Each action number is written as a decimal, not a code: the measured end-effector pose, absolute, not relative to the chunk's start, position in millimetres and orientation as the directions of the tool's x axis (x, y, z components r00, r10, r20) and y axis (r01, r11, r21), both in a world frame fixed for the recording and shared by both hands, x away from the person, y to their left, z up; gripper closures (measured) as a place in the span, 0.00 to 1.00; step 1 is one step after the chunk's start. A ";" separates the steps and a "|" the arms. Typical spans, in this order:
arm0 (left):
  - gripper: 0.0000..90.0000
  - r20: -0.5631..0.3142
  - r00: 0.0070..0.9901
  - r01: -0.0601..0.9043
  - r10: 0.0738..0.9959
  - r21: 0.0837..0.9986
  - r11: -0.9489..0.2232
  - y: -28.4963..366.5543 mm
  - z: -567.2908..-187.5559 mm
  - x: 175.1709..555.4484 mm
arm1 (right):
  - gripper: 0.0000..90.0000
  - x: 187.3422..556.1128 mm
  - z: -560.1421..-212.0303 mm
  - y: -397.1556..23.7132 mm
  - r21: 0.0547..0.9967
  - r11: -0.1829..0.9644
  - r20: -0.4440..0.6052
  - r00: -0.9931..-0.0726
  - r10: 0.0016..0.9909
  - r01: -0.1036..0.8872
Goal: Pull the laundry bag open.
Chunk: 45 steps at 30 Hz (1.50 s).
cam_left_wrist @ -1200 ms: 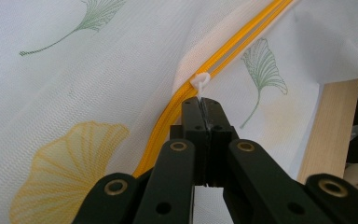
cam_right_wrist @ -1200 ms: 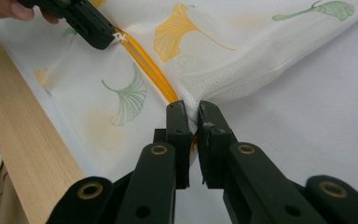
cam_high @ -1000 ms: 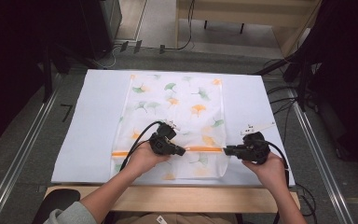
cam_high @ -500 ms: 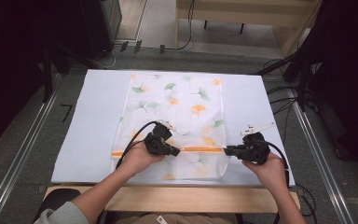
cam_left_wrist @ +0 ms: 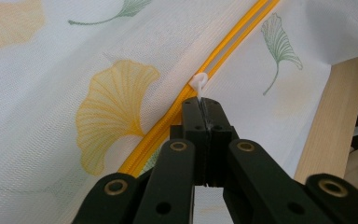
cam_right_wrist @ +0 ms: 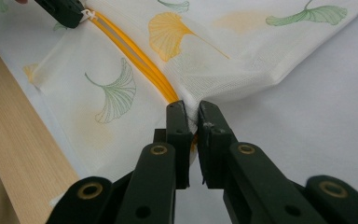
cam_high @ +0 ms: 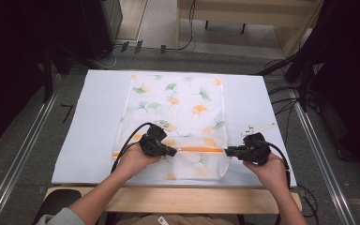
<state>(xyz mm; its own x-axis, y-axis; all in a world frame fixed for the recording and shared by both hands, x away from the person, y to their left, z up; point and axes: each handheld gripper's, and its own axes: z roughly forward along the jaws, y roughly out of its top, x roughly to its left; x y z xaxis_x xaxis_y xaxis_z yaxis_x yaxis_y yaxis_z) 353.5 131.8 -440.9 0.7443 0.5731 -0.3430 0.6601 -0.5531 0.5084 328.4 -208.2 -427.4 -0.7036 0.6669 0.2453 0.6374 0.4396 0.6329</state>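
Observation:
A white mesh bag [cam_high: 183, 103] printed with yellow and green leaves lies flat on the white table cover [cam_high: 98, 122]. An orange zipper [cam_high: 199, 149] runs across the bag near its front end. My left gripper [cam_high: 173, 152] is shut on the small white zipper pull [cam_left_wrist: 198, 84], its tips [cam_left_wrist: 202, 107] pressed together over the orange zipper [cam_left_wrist: 228, 42]. At the bag's right edge, my right gripper [cam_high: 227, 151] is shut on the mesh where the zipper ends [cam_right_wrist: 192, 114]. Far up the zipper [cam_right_wrist: 135, 60], the left gripper [cam_right_wrist: 81, 16] appears in the right gripper view.
The table's wooden front edge [cam_high: 178, 199] runs just below the bag. Metal rails [cam_high: 23, 154] flank the table on both sides. Cables [cam_high: 286, 101] lie on the floor at the right. Wooden furniture [cam_high: 243, 14] stands beyond the far edge.
My left gripper has shifted slightly to the left along the zipper. The right gripper has stayed where it was.

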 end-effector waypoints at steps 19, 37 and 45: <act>1.00 -0.353 0.673 0.728 0.650 0.469 -0.499 160.0 -438.4 348.9 | 0.95 327.4 -426.9 -207.2 0.632 0.448 0.238 -0.709 0.664 0.632; 1.00 -0.346 0.637 0.753 0.689 0.469 -0.460 164.6 -437.7 339.8 | 0.95 327.3 -427.6 -204.3 0.625 0.459 0.226 -0.709 0.668 0.631; 1.00 -0.351 0.631 0.761 0.692 0.453 -0.464 165.7 -440.1 342.2 | 0.95 327.1 -427.2 -204.6 0.624 0.454 0.235 -0.707 0.667 0.636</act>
